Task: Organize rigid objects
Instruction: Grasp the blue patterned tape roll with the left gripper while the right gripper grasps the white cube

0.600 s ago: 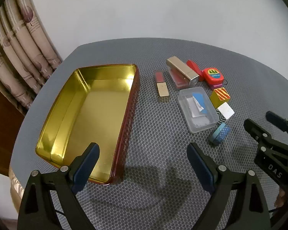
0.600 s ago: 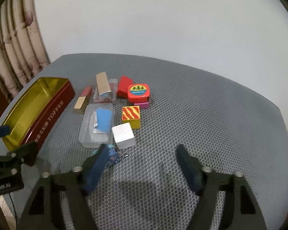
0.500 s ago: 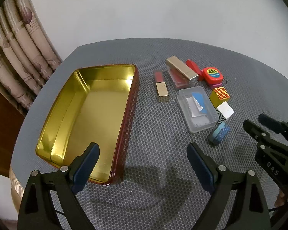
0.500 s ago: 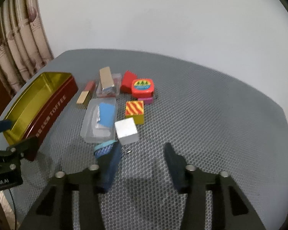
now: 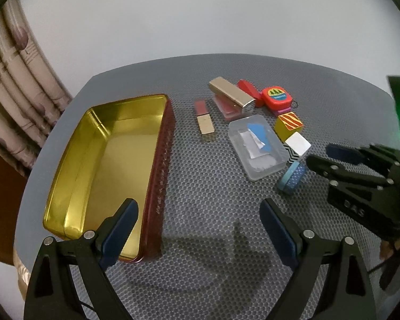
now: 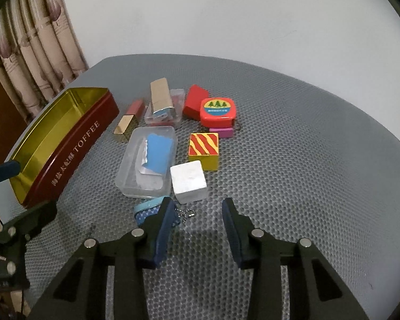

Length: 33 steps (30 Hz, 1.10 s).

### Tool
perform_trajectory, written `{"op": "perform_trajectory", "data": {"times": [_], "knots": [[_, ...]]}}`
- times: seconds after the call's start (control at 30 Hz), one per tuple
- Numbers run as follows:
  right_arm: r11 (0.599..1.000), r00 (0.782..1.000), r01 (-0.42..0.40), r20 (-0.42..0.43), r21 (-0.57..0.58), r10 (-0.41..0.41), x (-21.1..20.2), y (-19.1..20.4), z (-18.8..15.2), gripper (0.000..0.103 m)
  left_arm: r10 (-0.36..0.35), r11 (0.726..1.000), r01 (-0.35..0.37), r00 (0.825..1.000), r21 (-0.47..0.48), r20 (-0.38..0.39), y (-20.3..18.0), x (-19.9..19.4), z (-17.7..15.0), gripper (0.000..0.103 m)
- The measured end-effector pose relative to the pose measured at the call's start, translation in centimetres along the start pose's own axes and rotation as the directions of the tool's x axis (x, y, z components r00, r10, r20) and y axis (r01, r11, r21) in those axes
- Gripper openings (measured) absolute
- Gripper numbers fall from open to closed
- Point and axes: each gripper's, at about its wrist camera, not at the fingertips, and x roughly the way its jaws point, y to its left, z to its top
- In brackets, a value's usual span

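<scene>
An empty gold-lined red toffee tin (image 5: pixel 98 160) (image 6: pixel 74 144) lies open on the grey mesh table. Beside it lie a lipstick (image 5: pixel 205 122), a gold stapler (image 5: pixel 230 94), a red tape measure (image 6: pixel 218 112), a striped yellow block (image 6: pixel 204 150), a white cube (image 6: pixel 188 181), a clear plastic box (image 6: pixel 149 160) and a blue tape roll (image 5: pixel 292 177) (image 6: pixel 146 212). My left gripper (image 5: pixel 197 229) is open and empty, near the tin's front corner. My right gripper (image 6: pixel 197 229) is open and empty, just in front of the white cube, its left finger by the tape roll.
A red block (image 6: pixel 193 101) and a small pink piece (image 6: pixel 222 132) sit by the tape measure. Curtains (image 6: pixel 34 53) hang at the left. A white wall stands behind the table. The right half of the table (image 6: pixel 306 160) is bare mesh.
My right gripper has moved forward toward the white cube and tape roll, and its jaws have narrowed. The left gripper has barely moved.
</scene>
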Motion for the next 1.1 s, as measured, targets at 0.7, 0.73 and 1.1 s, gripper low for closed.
{"op": "perform_trajectory", "data": {"times": [0.7, 0.73, 1.1], "knots": [[0.999, 1.0, -0.003, -0.006, -0.051, 0.002, 3.4, -0.1, 1.9, 0.031, -0.086, 0.996, 0.086, 0.994, 0.004, -0.066, -2.2, 2.1, -0.5, 0.09], [0.999, 1.0, 0.011, 0.001, -0.049, -0.011, 3.3, -0.2, 1.7, 0.031, -0.094, 0.995, 0.094, 0.993, 0.009, -0.068, -2.5, 2.3, -0.5, 0.09], [0.985, 0.983, 0.171, 0.069, 0.022, -0.172, 1.9, -4.1, -1.0, 0.031, -0.217, 0.975, 0.221, 0.969, 0.025, -0.122, -5.5, 4.6, -0.1, 0.076]]}}
